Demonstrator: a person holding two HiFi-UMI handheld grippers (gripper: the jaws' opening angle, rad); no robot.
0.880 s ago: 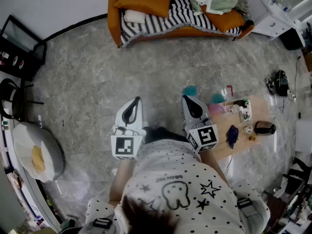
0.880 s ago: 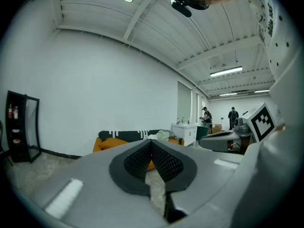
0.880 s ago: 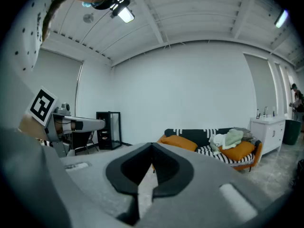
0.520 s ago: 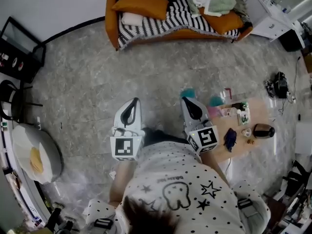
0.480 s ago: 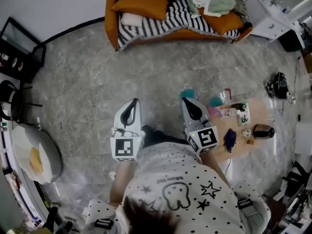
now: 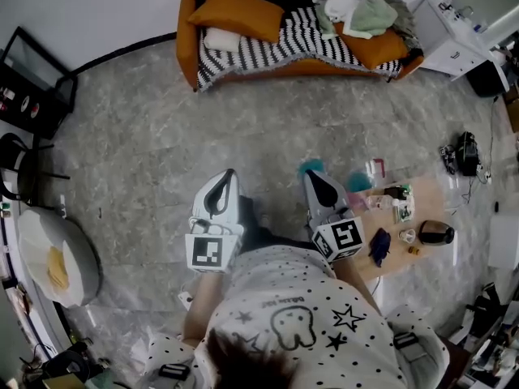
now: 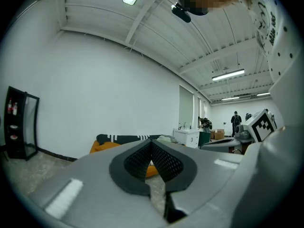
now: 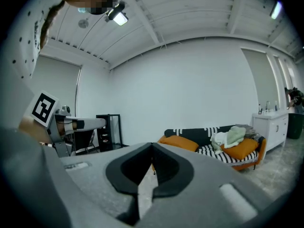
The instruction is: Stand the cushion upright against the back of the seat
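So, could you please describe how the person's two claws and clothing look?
The left claw and right claw are pale grey shells with black padded inner faces, each carrying a cube with black-and-white square markers. The person wears a white top with black dots and stars.

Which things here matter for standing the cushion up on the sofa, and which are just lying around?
Job: left orange cushion, right orange cushion, sofa, left gripper, right gripper.
Lying about: clothes pile, low table, black shelf, round floor cushion.

A cluttered low table [image 6: 428, 209] sits right, a grey beanbag [image 6: 61, 254] and black shelf [image 6: 36, 75] left
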